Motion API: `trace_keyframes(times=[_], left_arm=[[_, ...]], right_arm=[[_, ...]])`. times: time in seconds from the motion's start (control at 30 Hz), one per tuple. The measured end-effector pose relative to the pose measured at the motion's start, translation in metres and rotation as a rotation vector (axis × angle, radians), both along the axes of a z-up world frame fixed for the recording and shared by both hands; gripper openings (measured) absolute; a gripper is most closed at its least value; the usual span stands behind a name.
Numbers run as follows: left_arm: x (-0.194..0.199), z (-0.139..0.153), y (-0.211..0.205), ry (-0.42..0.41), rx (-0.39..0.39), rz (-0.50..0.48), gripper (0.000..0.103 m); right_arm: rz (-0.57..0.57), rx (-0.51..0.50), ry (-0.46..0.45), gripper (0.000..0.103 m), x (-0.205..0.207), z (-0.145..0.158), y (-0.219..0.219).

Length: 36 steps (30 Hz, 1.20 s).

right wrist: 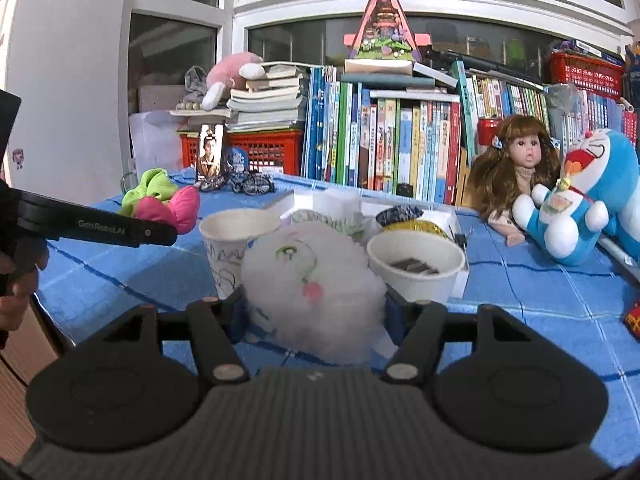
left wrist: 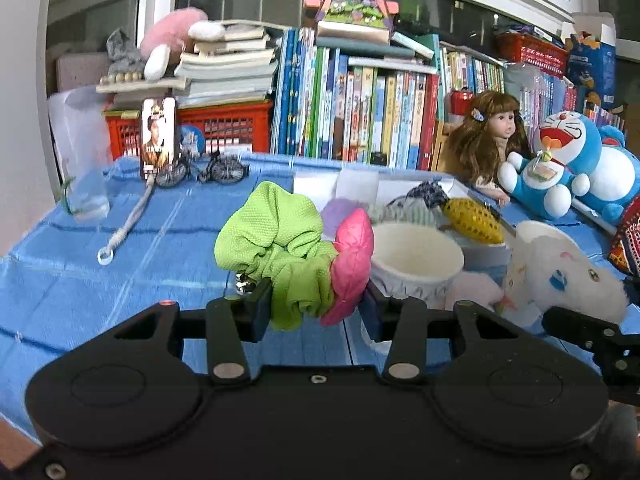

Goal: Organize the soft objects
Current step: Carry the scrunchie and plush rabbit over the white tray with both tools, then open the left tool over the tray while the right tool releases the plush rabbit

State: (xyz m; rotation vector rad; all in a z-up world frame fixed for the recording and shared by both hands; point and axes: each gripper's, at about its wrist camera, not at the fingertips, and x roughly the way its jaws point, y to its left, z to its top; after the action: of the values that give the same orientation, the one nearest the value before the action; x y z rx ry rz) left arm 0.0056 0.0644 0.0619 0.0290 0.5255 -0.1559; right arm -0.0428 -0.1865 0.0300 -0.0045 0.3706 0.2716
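Observation:
My left gripper [left wrist: 314,312] is shut on a green and pink scrunchie [left wrist: 280,256] and holds it above the blue tablecloth [left wrist: 100,280]; the scrunchie also shows at the left of the right wrist view [right wrist: 160,200]. My right gripper [right wrist: 314,320] is shut on a fluffy white plush toy [right wrist: 316,280], which also shows at the right of the left wrist view [left wrist: 560,276]. Two white paper cups stand just beyond: one on the left [right wrist: 236,240], one on the right [right wrist: 416,264] with dark items inside. A white tray [right wrist: 456,220] behind them holds a yellow scrunchie [left wrist: 472,220] and other soft bits.
A doll [right wrist: 520,164] and a blue Doraemon plush [right wrist: 580,208] sit at the back right. Books [right wrist: 380,140] and a red crate [right wrist: 256,152] line the back. A phone [left wrist: 158,136], toy bicycles [left wrist: 222,170] and a clear cup [left wrist: 86,200] stand at the back left.

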Motion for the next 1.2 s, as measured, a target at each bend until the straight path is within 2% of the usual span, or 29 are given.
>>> trace_keyframes(times=[0.1,0.27,0.47,0.77,0.9,1.07,1.2], left_arm=[[0.008,0.01,-0.004,-0.005,0.017,-0.015,0.042],[0.024,0.023,-0.008,0.011,-0.012,-0.047,0.042],[0.036,0.036,-0.017,-0.019,0.006,-0.066,0.042],[0.069,0.058,-0.021,-0.006,-0.027,-0.115,0.042],[0.087,0.067,-0.021,-0.009,-0.025,-0.114,0.042],[0.117,0.072,-0.023,0.028,-0.053,-0.132,0.042],[0.148,0.07,-0.029,0.089,-0.074,-0.152,0.042]], right_arm=[[0.0,0.009,-0.009,0.067,0.003,0.01,-0.002],[-0.006,0.013,-0.02,0.067,0.012,0.023,-0.005],[-0.001,0.012,-0.032,0.067,0.023,0.038,-0.007],[-0.014,0.039,-0.01,0.067,0.056,0.062,-0.021],[-0.036,0.018,-0.024,0.067,0.072,0.073,-0.027],[-0.052,0.012,0.02,0.067,0.103,0.083,-0.035],[-0.061,0.02,0.087,0.067,0.139,0.089,-0.039]])
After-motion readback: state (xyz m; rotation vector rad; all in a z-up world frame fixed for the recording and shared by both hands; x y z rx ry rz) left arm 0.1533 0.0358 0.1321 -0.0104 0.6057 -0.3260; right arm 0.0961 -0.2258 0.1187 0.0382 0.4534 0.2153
